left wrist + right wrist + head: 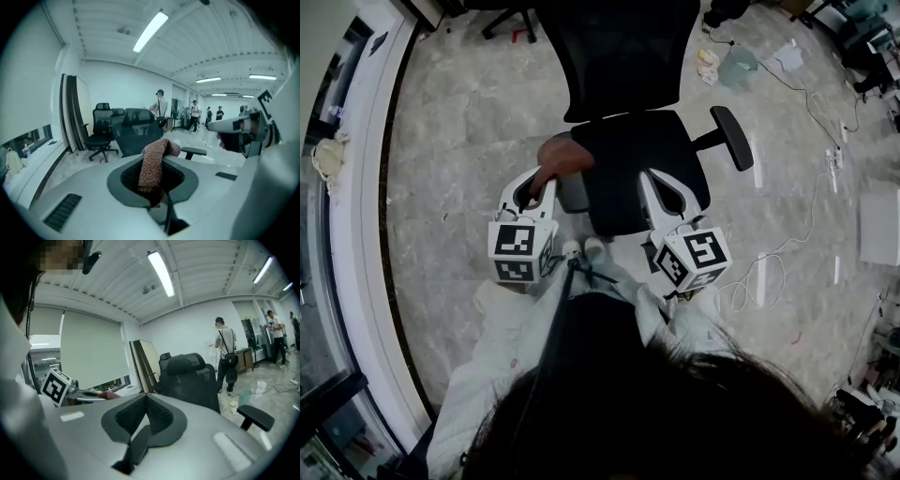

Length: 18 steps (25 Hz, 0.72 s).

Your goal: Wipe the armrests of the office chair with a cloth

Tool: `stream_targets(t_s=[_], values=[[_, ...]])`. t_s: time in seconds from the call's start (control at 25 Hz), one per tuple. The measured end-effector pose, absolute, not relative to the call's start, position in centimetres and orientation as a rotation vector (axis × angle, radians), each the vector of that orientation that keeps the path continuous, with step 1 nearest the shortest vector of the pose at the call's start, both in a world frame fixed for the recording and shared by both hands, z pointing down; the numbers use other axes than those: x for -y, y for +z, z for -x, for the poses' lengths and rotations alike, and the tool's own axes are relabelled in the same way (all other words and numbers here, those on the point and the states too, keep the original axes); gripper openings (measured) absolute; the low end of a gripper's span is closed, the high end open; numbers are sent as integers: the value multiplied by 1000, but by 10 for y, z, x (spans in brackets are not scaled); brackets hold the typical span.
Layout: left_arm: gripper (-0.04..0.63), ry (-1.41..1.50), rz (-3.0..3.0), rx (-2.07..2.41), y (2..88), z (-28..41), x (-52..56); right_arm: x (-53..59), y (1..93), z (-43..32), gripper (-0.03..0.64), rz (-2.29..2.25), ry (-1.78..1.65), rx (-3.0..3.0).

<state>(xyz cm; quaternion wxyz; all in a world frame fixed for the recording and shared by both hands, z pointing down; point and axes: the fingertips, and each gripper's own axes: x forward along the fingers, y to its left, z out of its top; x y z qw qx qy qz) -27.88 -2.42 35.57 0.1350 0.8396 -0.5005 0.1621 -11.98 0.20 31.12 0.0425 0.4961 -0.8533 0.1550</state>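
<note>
The black office chair (628,155) stands just ahead of me, with its right armrest (731,136) sticking out to the side. My left gripper (546,178) is shut on a brown knitted cloth (565,155), held at the seat's left edge. In the left gripper view the cloth (151,171) droops from between the jaws of that gripper (159,154), with the chair (136,131) and an armrest (193,151) beyond. My right gripper (649,180) is raised over the seat's front; in its own view the right gripper (146,404) is shut with nothing in it. The left armrest is hidden.
A marble floor surrounds the chair. A pale bucket (738,66) and cables (825,122) lie to the right, and a window wall (347,234) runs along the left. Another office chair (101,133) stands by the wall, and people (227,357) stand further back.
</note>
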Motion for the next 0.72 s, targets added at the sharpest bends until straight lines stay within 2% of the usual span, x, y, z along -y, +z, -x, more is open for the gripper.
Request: stream_targets(t_s=[0.24,0.64,0.72], values=[[43,420,-2548,1395,276,286,14,-9,243,149,2,-1379,195,2769],[43,428,-2559,1317,248,282,5,-25,205,192,2,-1129,26,2903],[43,450,-2560,1317,248,281,6,-29,208,203,66,-981,-30,2881]])
